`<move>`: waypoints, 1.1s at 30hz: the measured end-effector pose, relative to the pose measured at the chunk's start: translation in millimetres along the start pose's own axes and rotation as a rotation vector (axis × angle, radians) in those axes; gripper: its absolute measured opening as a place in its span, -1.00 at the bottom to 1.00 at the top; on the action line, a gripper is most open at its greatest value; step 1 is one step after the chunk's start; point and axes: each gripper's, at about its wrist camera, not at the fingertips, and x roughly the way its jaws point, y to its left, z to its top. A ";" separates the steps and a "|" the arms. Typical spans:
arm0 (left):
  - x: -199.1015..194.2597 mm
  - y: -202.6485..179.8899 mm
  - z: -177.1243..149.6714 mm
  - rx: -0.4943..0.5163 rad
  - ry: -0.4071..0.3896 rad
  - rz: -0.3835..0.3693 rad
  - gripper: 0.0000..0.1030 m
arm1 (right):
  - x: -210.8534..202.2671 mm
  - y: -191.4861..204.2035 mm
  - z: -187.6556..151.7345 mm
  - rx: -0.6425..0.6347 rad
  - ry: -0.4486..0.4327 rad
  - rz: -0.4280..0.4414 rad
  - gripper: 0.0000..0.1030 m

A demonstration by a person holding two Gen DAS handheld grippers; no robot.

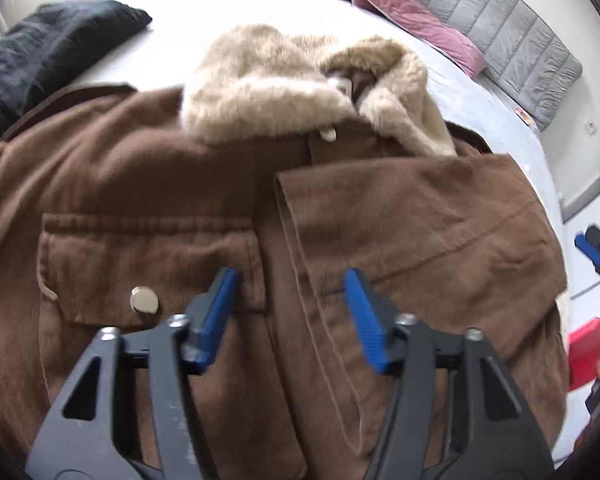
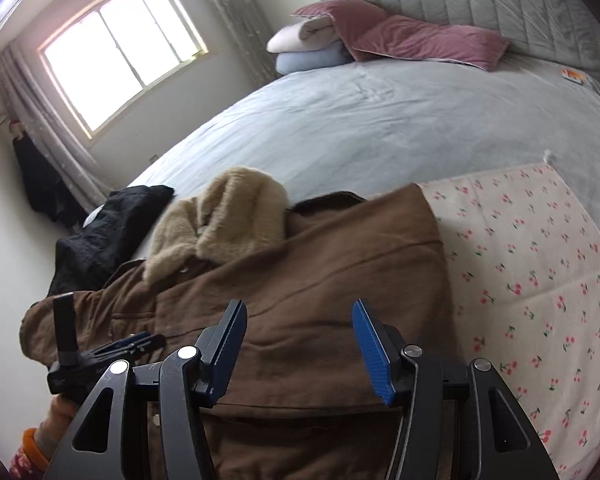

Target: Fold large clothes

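Brown coat (image 1: 180, 184) is being folded on the bed (image 2: 380, 120); below its fur collar (image 1: 260, 92), left gripper (image 1: 288, 312) and right gripper (image 2: 300, 344) fingers are being held half-open, empty, a hem grasp judged next

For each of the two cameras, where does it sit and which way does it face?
Left wrist: on the left hand-held gripper, angled down at the brown coat; the right hand-held gripper shows at the edge.
Right wrist: on the right hand-held gripper, facing over the coat toward the window; the left one shows lower left.
Shared: coat, fur collar, black garment, bed.
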 end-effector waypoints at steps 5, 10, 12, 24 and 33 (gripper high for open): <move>-20.2 -8.2 8.4 -0.035 -0.227 0.124 -1.00 | 2.8 -37.6 -2.6 0.086 -0.057 0.009 -0.42; 8.9 -22.2 7.6 0.019 -0.152 0.090 -0.28 | 26.9 -31.5 -11.4 0.050 -0.033 0.002 -0.42; 16.8 -35.1 -2.0 0.059 -0.149 0.032 -0.16 | 42.5 -28.1 -17.4 0.018 -0.006 -0.052 -0.43; 87.7 -79.5 -43.5 0.241 0.013 0.024 0.24 | 48.3 -16.5 -47.4 -0.095 0.040 -0.187 -0.48; -20.6 -16.2 -58.1 0.067 0.019 0.050 0.65 | -33.6 20.6 -66.9 -0.067 0.061 -0.165 0.28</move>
